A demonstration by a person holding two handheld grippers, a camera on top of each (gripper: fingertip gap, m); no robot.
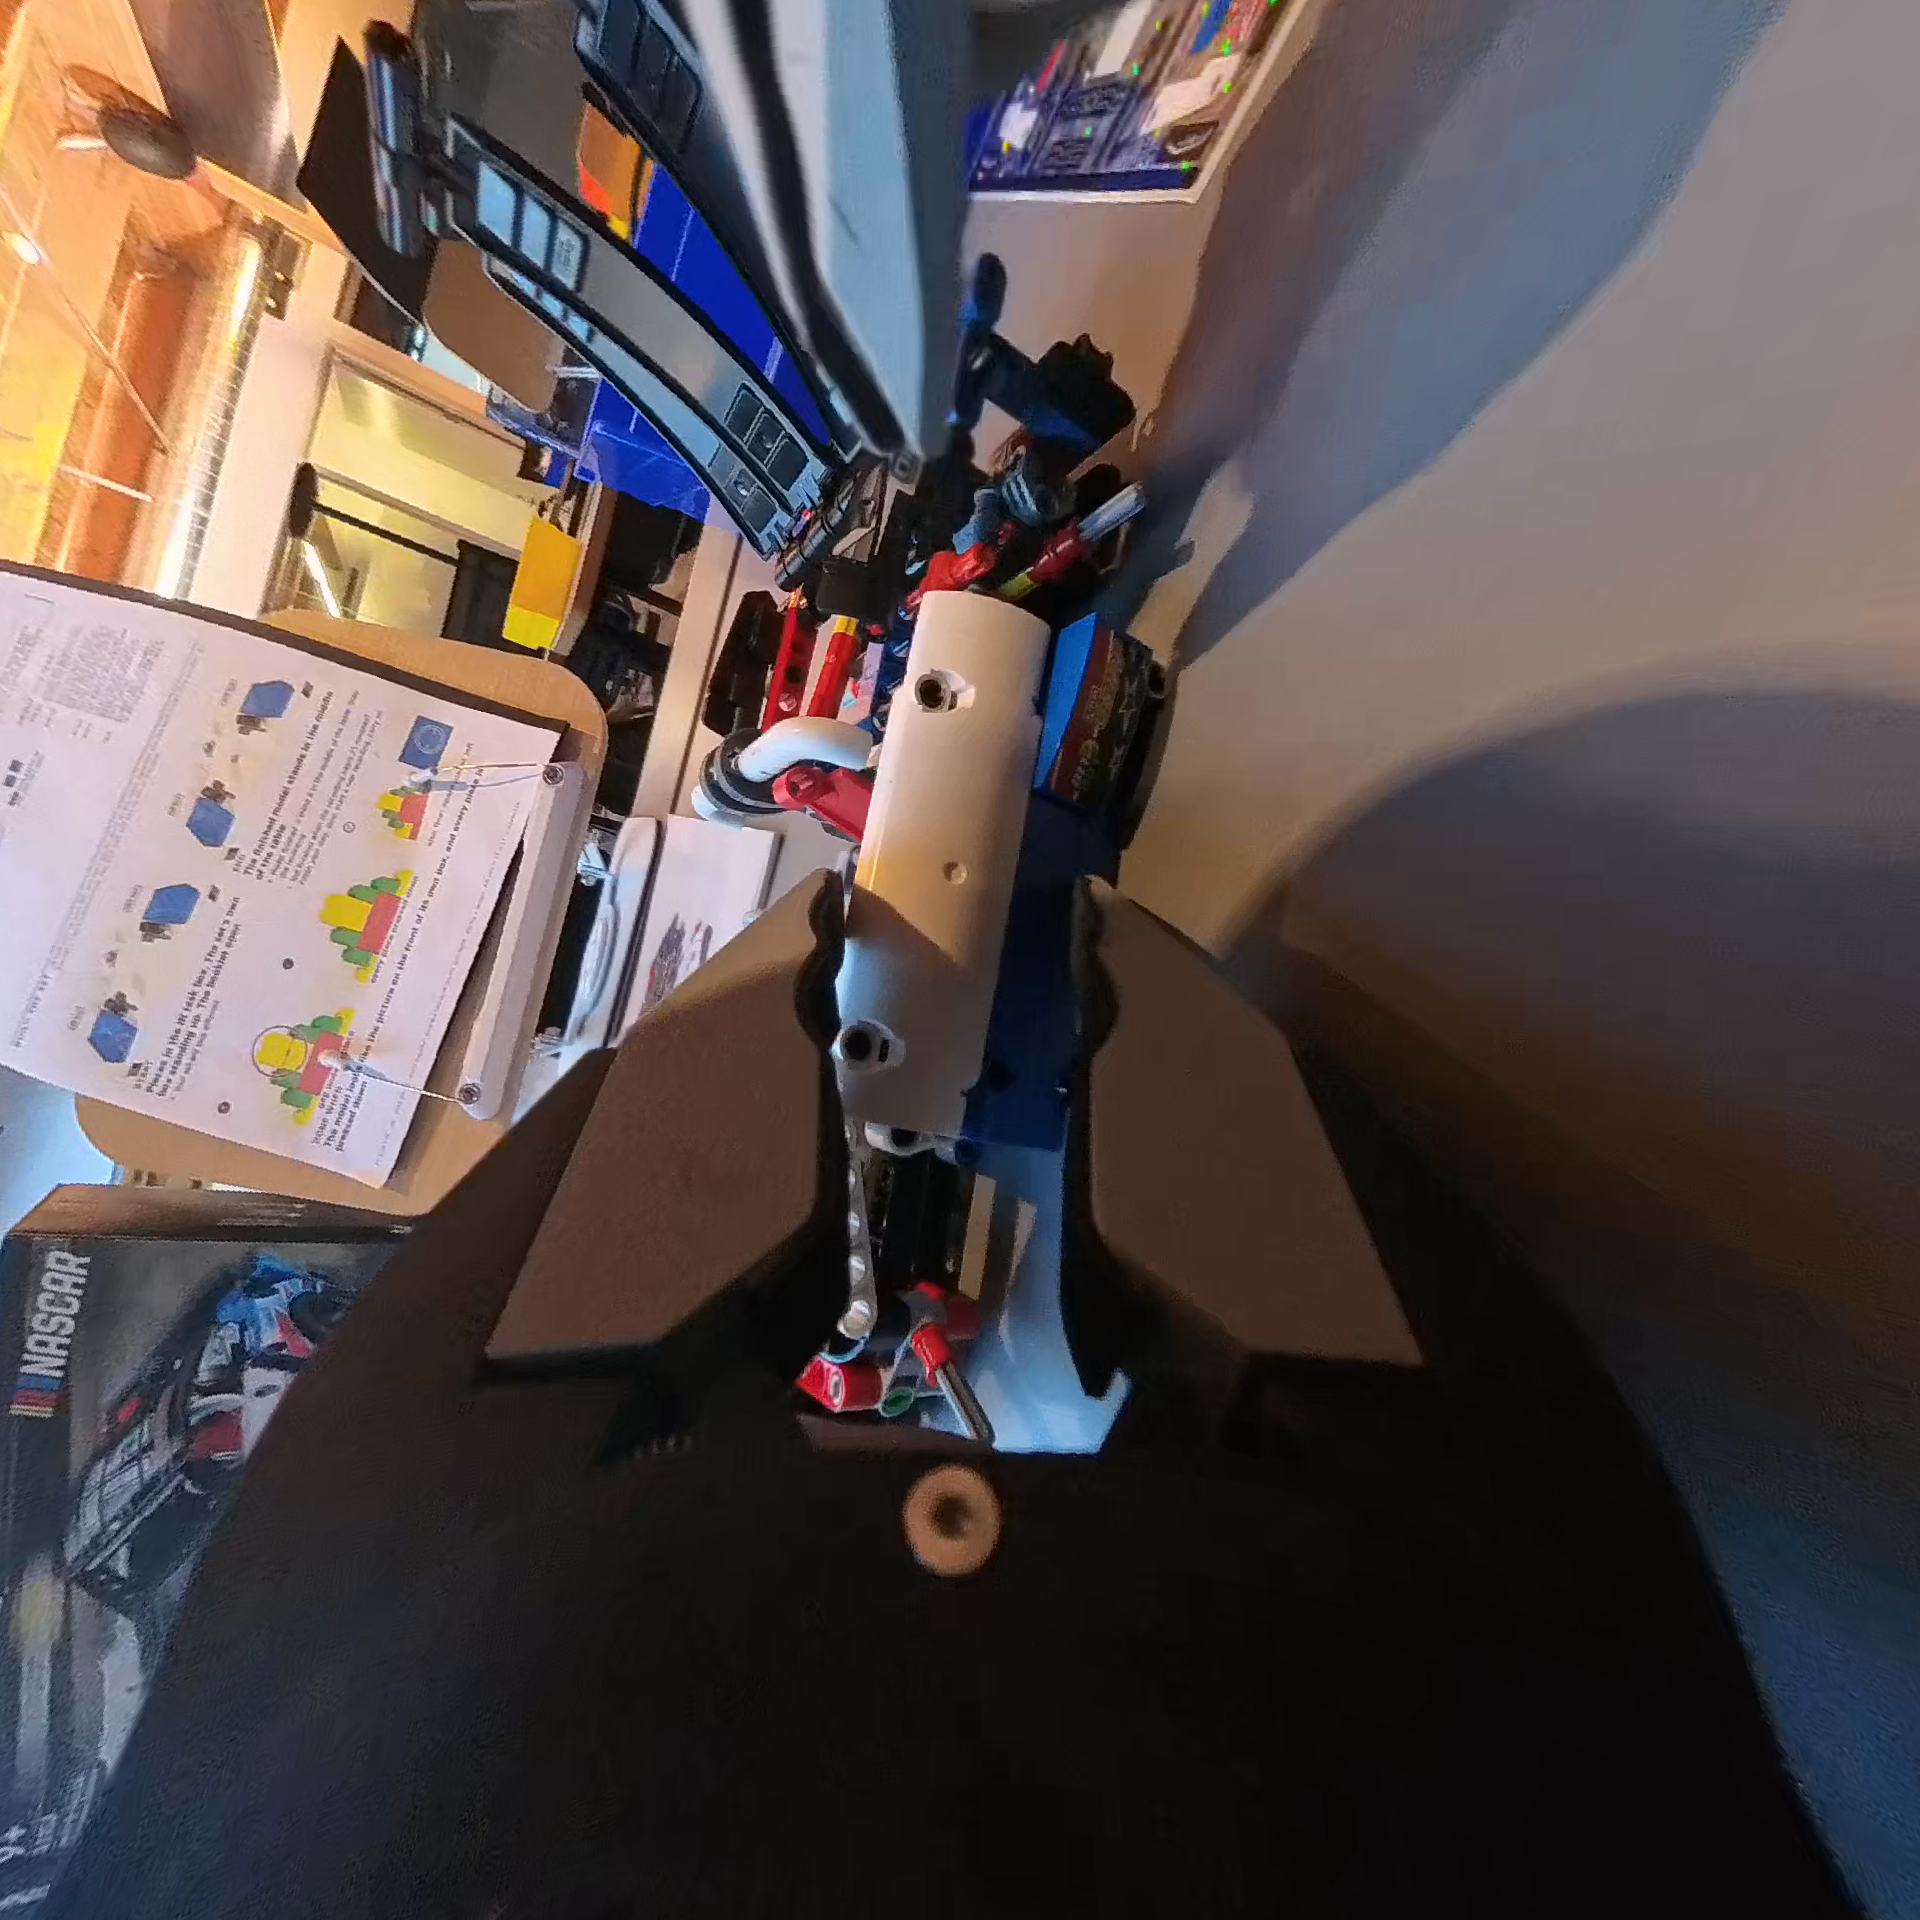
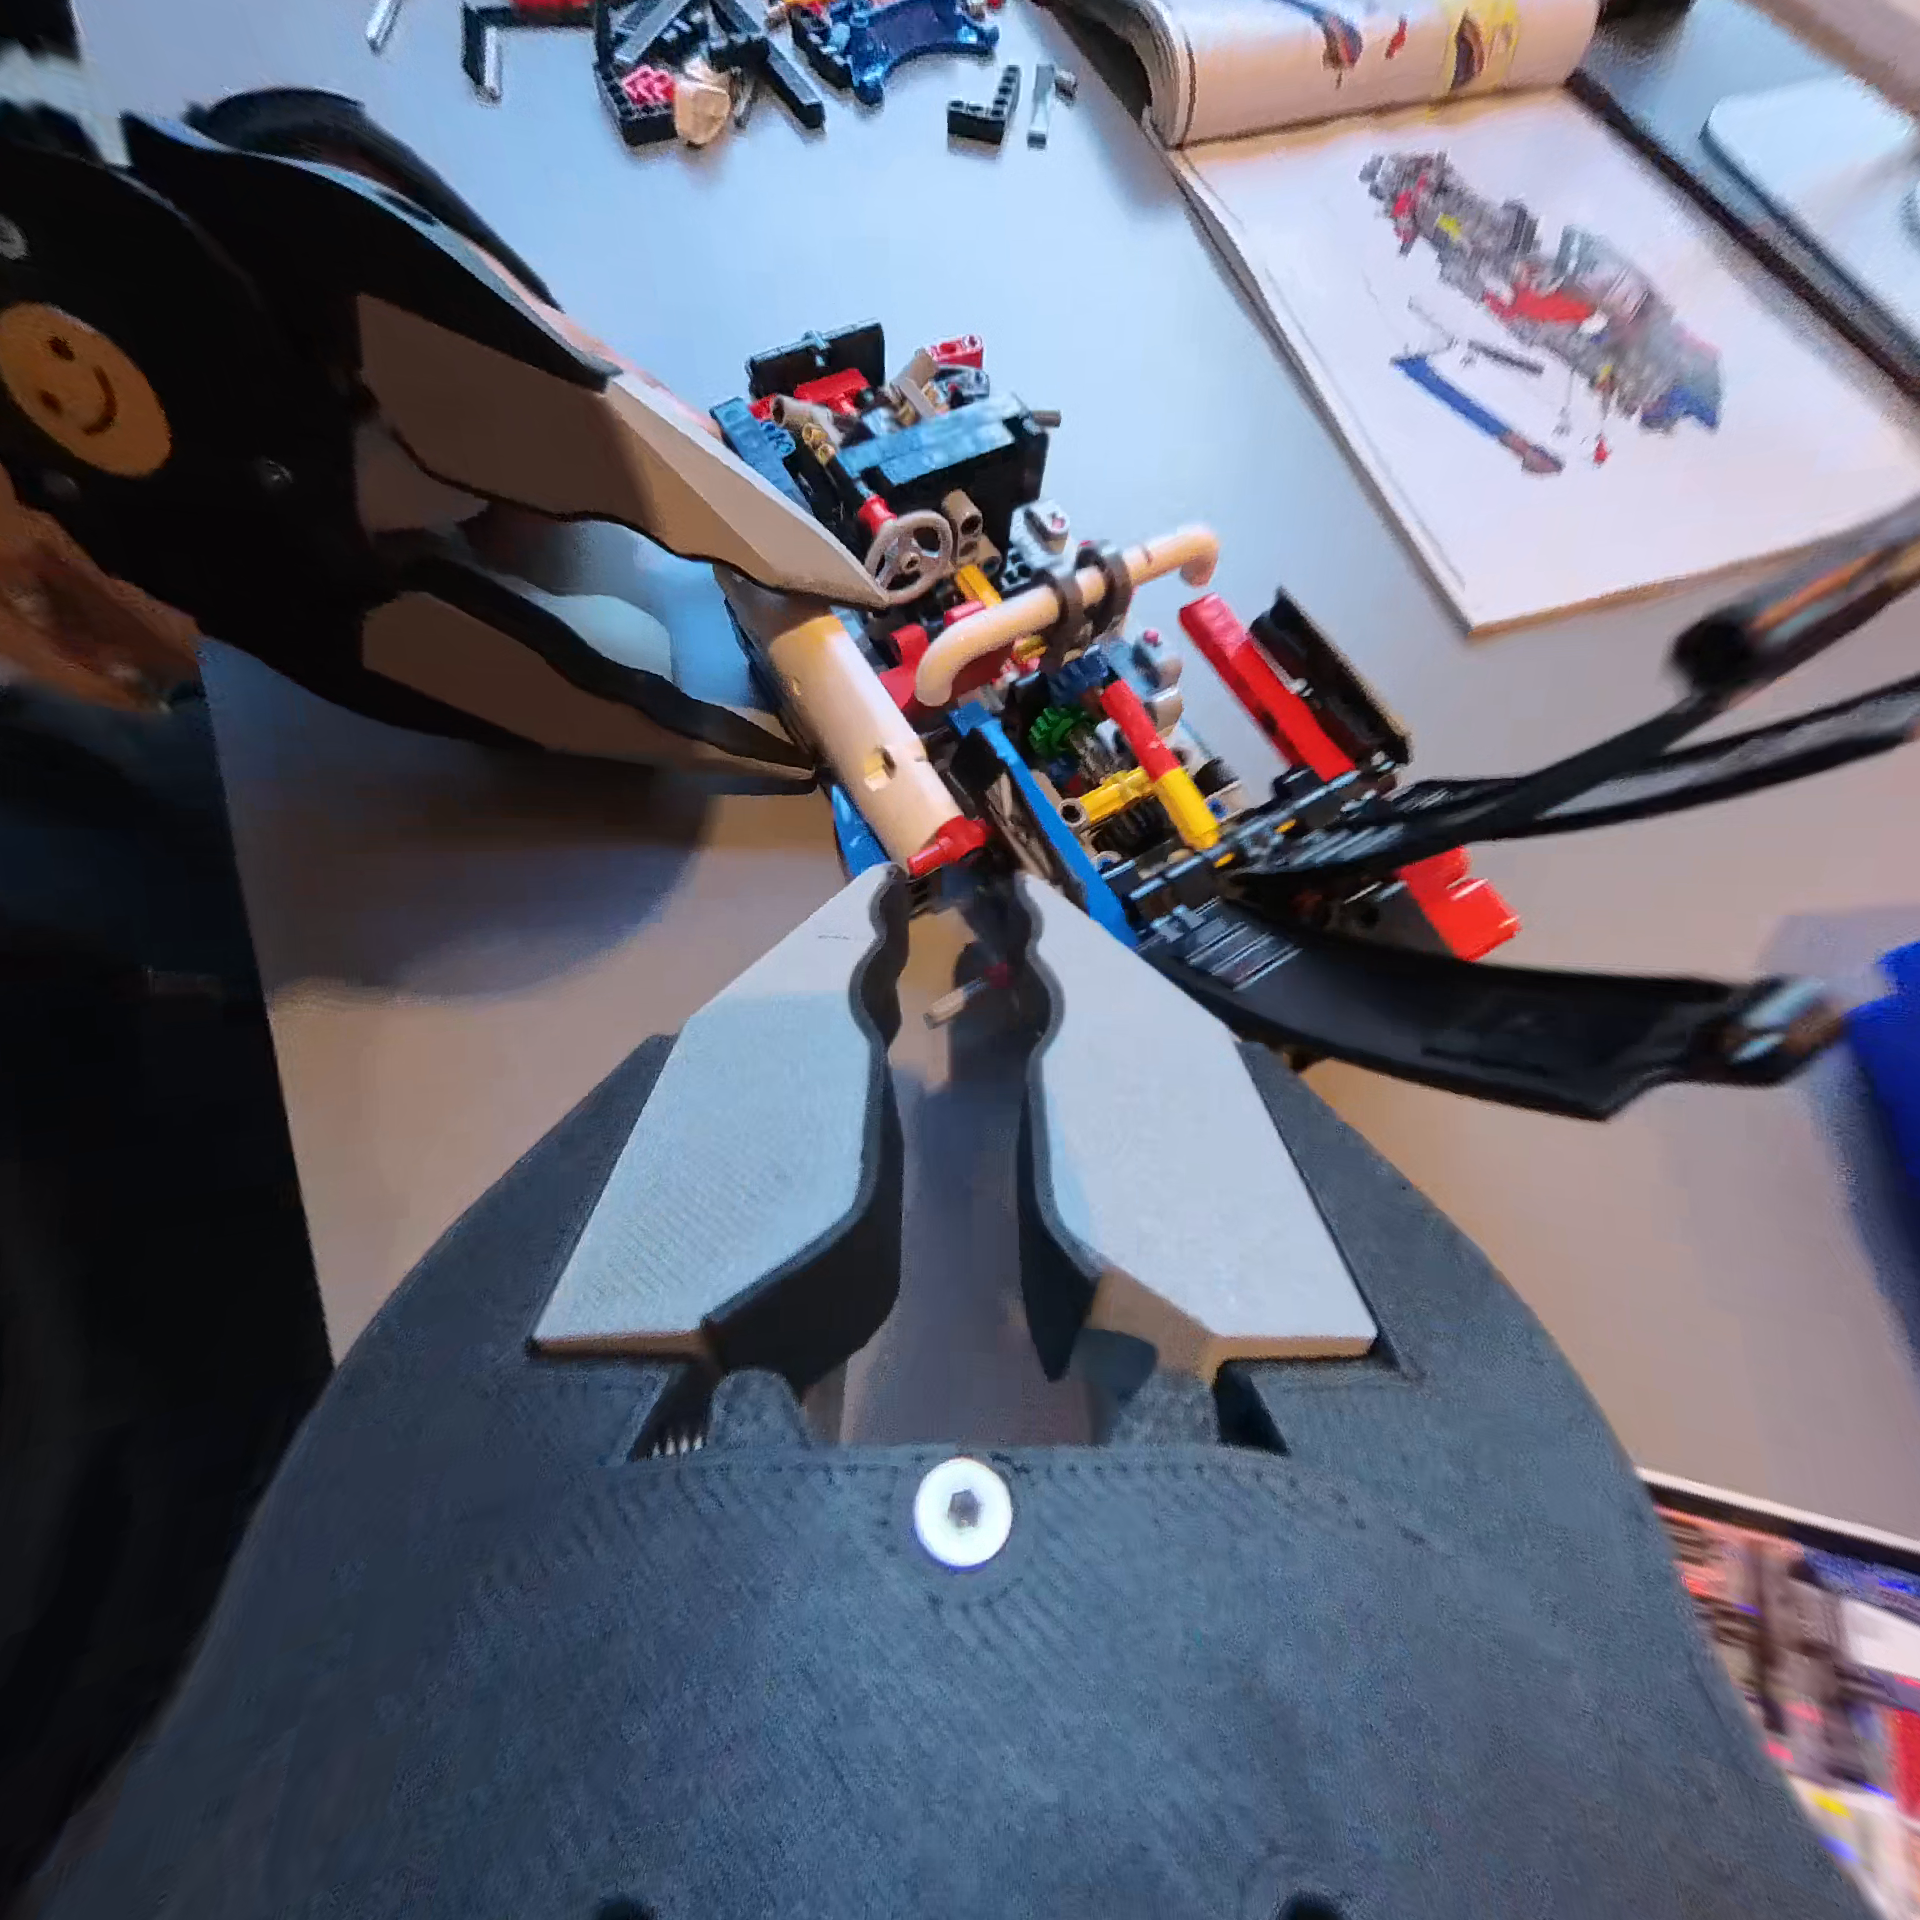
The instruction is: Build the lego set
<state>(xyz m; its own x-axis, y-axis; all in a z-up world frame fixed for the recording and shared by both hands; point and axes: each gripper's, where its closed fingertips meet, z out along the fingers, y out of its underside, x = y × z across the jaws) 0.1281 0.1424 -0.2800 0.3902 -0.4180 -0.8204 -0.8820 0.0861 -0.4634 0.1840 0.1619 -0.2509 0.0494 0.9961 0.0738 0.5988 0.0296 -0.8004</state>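
The half-built lego car (image 2: 1091,717) has a blue frame, a white side panel, red and yellow axles and long black curved panels (image 2: 1455,997). My left gripper (image 1: 956,925) is shut on the car's white panel (image 1: 935,831) and blue frame and holds it above the table. It also shows at the left of the right wrist view (image 2: 831,675). My right gripper (image 2: 956,894) is at the car's near end, its fingers closed around a small dark piece with a tan-tipped pin (image 2: 961,1000). In the left wrist view, blurred grey fingers (image 1: 852,229) reach the car's far end.
An open instruction booklet (image 2: 1558,364) lies on the grey table (image 2: 520,883) at the right. Loose lego pieces (image 2: 727,73) lie at the far edge. A blue bin (image 2: 1891,1039) is at the right edge. The set's box (image 1: 135,1507) and a printed sheet on a stand (image 1: 260,883) show left. Left tips to right tips: about 7 centimeters.
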